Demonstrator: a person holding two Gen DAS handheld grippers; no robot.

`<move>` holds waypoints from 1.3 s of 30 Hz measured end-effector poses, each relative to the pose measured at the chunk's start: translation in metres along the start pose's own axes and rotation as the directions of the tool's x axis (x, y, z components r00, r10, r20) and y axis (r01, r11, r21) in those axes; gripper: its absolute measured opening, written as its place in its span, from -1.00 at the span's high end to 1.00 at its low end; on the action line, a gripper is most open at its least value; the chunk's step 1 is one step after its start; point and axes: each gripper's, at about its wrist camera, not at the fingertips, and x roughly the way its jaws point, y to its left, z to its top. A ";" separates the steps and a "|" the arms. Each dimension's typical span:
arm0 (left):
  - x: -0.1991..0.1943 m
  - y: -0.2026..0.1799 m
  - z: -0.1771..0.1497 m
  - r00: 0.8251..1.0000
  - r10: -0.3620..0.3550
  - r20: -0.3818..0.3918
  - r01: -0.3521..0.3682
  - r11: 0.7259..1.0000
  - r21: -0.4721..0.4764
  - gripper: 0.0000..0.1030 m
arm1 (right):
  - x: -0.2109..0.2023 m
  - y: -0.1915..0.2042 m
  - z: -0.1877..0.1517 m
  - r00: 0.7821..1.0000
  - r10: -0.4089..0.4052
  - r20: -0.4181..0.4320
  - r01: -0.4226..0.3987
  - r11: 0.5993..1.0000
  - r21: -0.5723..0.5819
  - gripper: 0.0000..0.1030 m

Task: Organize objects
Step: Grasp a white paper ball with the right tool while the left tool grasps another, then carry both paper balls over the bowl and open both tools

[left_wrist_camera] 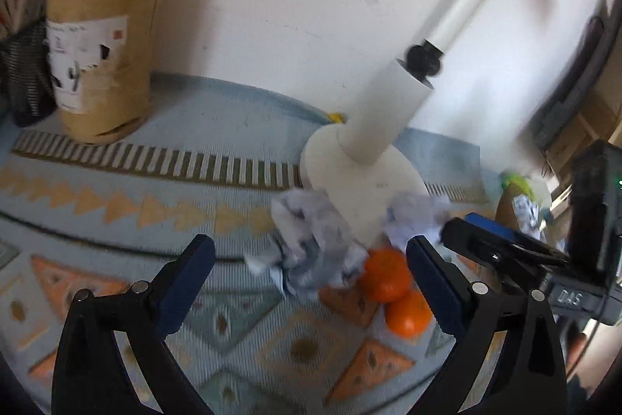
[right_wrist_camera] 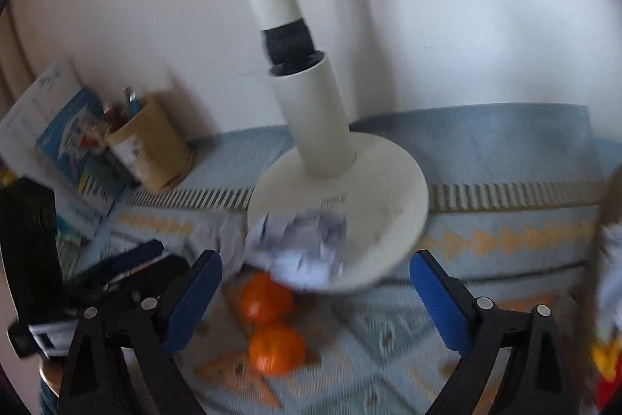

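Two oranges (left_wrist_camera: 385,275) (right_wrist_camera: 266,298) lie side by side on a patterned blue cloth. Beside them, one crumpled paper ball (left_wrist_camera: 311,251) sits on the cloth and another (left_wrist_camera: 416,220) (right_wrist_camera: 303,247) rests against a white lamp base (left_wrist_camera: 361,181) (right_wrist_camera: 350,201). My left gripper (left_wrist_camera: 311,279) hangs open short of the left paper ball, nothing between its blue pads. My right gripper (right_wrist_camera: 317,298) is open above the oranges, touching nothing. Each gripper shows at the edge of the other's view: the right gripper (left_wrist_camera: 478,232), the left gripper (right_wrist_camera: 144,255).
A brown paper pen holder (left_wrist_camera: 105,65) (right_wrist_camera: 151,146) stands at the back left against the wall, with books (right_wrist_camera: 70,142) beside it. The lamp's pole rises from the base. More crumpled paper (right_wrist_camera: 610,259) and a red-yellow object (right_wrist_camera: 606,368) lie at the far right.
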 end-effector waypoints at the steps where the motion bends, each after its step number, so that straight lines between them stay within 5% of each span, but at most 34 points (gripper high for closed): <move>1: 0.005 0.002 0.002 1.000 -0.007 -0.008 0.007 1.000 -0.007 -0.89 | 0.008 -0.001 0.004 1.000 0.017 -0.010 -0.017 1.000 0.003 -0.84; 3: 0.014 0.004 0.001 0.999 -0.022 -0.032 0.022 1.000 -0.014 -0.77 | 0.021 -0.001 0.009 0.998 0.048 -0.027 -0.048 0.999 0.008 -0.60; 5: 0.024 0.003 -0.001 0.997 -0.032 -0.072 0.031 0.999 -0.012 -0.36 | 0.031 -0.002 0.008 0.996 0.064 -0.059 -0.063 0.998 0.013 -0.22; 9: 0.024 -0.001 -0.003 0.998 -0.029 -0.050 0.029 0.999 0.013 0.09 | 0.032 -0.002 0.003 0.999 0.030 -0.019 -0.031 1.000 -0.007 0.01; 17: -0.033 -0.019 -0.015 0.998 -0.016 0.054 0.015 0.999 0.029 0.10 | -0.053 -0.006 -0.006 0.993 0.072 0.095 -0.074 0.997 0.016 0.01; 24: -0.097 -0.057 -0.102 0.998 0.041 0.039 -0.044 0.996 0.074 0.10 | -0.123 -0.015 -0.108 0.999 0.014 -0.031 -0.015 0.999 -0.042 -0.01; 30: -0.101 -0.069 -0.154 0.993 0.093 0.071 -0.098 0.992 0.074 0.10 | -0.140 -0.029 -0.169 0.997 -0.048 -0.068 0.045 0.998 -0.046 -0.02; 33: -0.102 -0.072 -0.165 0.977 0.163 0.139 -0.180 0.976 0.124 0.10 | -0.136 -0.030 -0.183 0.993 -0.091 -0.075 0.085 0.993 -0.079 -0.08; 39: -0.102 -0.078 -0.169 0.977 0.161 0.137 -0.184 0.968 0.173 0.04 | -0.136 -0.029 -0.203 0.990 -0.095 -0.102 0.087 0.993 -0.080 -0.31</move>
